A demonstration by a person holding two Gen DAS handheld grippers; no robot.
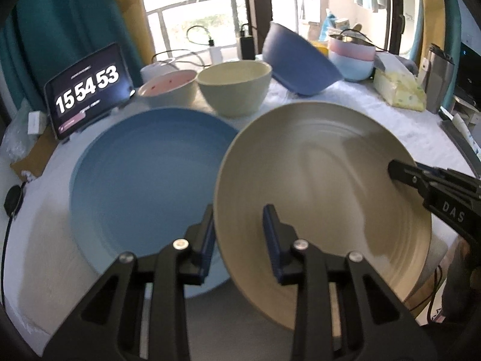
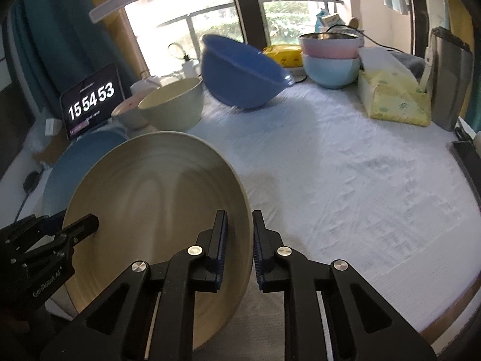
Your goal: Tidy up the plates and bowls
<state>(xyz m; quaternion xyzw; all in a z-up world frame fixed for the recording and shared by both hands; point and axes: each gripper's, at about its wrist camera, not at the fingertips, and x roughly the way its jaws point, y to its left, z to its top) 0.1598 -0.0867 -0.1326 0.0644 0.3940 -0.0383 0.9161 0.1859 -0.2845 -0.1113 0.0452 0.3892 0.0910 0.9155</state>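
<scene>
A beige plate hangs tilted above the white-covered table, held from both sides. My left gripper is shut on its left rim, one finger inside the plate and one outside. My right gripper is shut on the opposite rim; its fingertip shows in the left wrist view. A blue plate lies flat to the left, partly under the beige one. Behind stand a pink-lined bowl, a pale green bowl and a tilted dark blue bowl.
A pink bowl stacked on a light blue bowl stands at the back right beside a tissue pack. A tablet showing a clock leans at the back left, with cables behind it. White cloth covers the table's right half.
</scene>
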